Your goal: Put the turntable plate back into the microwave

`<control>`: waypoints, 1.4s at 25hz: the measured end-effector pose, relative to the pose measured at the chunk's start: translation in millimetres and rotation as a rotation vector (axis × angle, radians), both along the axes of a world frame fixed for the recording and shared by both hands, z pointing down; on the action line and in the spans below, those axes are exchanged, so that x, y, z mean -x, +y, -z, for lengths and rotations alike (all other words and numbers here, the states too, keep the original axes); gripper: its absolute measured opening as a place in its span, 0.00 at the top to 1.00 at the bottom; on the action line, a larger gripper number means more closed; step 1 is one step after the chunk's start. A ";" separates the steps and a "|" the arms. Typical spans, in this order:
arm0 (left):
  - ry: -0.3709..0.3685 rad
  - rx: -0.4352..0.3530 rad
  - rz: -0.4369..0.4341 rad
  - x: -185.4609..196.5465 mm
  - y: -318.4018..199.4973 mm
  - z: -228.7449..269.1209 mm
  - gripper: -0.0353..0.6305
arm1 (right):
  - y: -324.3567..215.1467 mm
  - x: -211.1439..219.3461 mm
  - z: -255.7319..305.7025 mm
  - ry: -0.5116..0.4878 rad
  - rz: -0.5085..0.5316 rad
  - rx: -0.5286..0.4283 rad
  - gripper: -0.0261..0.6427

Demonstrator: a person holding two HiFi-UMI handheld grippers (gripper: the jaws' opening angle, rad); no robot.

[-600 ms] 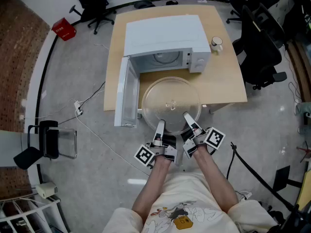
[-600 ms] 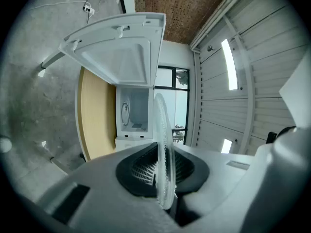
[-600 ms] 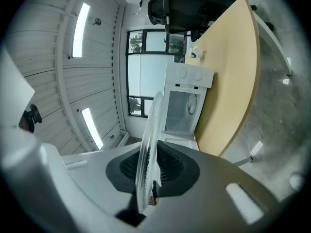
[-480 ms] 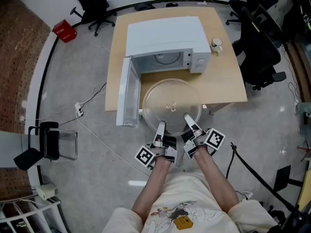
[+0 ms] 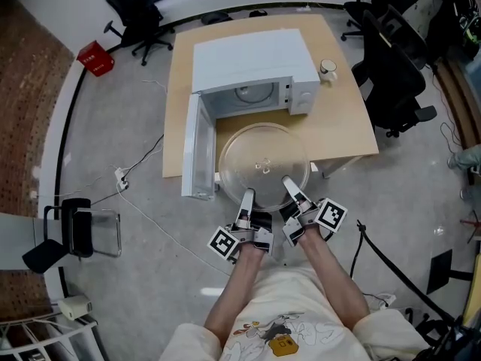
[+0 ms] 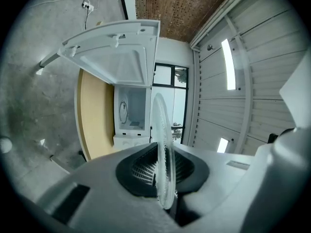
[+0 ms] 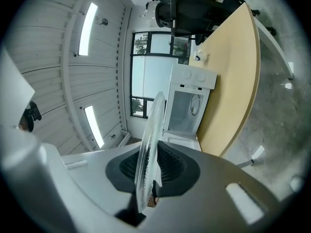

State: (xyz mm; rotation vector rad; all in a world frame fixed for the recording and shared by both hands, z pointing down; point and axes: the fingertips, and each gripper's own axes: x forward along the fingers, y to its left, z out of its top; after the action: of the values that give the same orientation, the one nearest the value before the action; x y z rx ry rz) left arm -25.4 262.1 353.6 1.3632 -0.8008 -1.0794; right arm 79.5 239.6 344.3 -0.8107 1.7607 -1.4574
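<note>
I hold the clear glass turntable plate (image 5: 263, 164) level in front of the open white microwave (image 5: 255, 70), over the table's near edge. My left gripper (image 5: 247, 196) is shut on the plate's near rim at the left, my right gripper (image 5: 288, 183) on the near rim at the right. In the left gripper view the plate (image 6: 163, 154) shows edge-on between the dark pads, with the microwave cavity (image 6: 131, 111) ahead. The right gripper view shows the plate (image 7: 149, 149) edge-on too, pinched between its pads, and the microwave (image 7: 189, 106) beyond.
The microwave door (image 5: 197, 149) hangs open to the left of the plate. A white mug (image 5: 328, 68) stands on the wooden table (image 5: 342, 119) right of the microwave. Black office chairs (image 5: 394, 59) stand at the right, cables (image 5: 143, 201) lie on the floor at the left.
The plate and both grippers hold their place in front of the microwave; only the head view has shifted slightly.
</note>
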 end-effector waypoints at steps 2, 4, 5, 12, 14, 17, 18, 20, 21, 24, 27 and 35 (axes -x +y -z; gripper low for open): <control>-0.002 -0.004 0.001 -0.1 -0.8 1.0 0.90 | -0.7 -0.3 0.9 -0.003 -0.001 0.000 0.89; 0.000 -0.003 0.004 -2.5 -2.5 1.3 0.90 | -2.8 -2.4 0.8 0.000 0.002 0.003 0.89; 0.002 0.000 0.006 -4.3 -3.6 1.0 0.90 | -4.2 -3.9 0.4 0.001 0.004 0.005 0.89; -0.019 0.015 0.036 -21.7 -23.5 -6.3 0.90 | -26.5 -23.5 -11.4 0.007 0.029 0.029 0.89; -0.024 0.014 0.064 -21.4 -31.7 -7.8 0.90 | -38.1 -22.3 -12.4 -0.001 0.054 0.022 0.89; -0.015 0.019 0.099 -16.5 -42.9 -16.7 0.90 | -53.3 -15.3 -17.0 -0.015 0.081 0.026 0.90; -0.009 0.023 0.107 -15.3 -47.7 -20.7 0.90 | -58.9 -13.7 -20.1 -0.014 0.089 0.032 0.90; 0.005 0.037 0.120 -12.5 -58.7 -29.8 0.90 | -70.6 -10.2 -28.7 -0.006 0.104 0.047 0.90; 0.010 0.046 0.124 -10.6 -65.4 -34.6 0.90 | -77.5 -8.5 -34.5 0.006 0.113 0.056 0.90; 0.016 0.067 0.125 -4.3 -93.9 -50.4 0.90 | -106.8 -1.8 -50.8 0.042 0.136 0.059 0.89; 0.015 0.069 0.109 1.7 -130.3 -67.2 0.90 | -141.6 3.5 -69.4 0.051 0.134 0.070 0.89; 0.028 0.081 0.026 16.2 -223.8 -100.0 0.90 | -226.3 16.4 -101.8 0.055 0.048 0.089 0.89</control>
State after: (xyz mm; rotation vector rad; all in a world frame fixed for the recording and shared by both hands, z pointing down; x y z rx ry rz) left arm -41.6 38.3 453.7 1.2703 -0.8352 -1.0730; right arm 63.1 13.3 446.1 -0.8666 1.7774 -1.5678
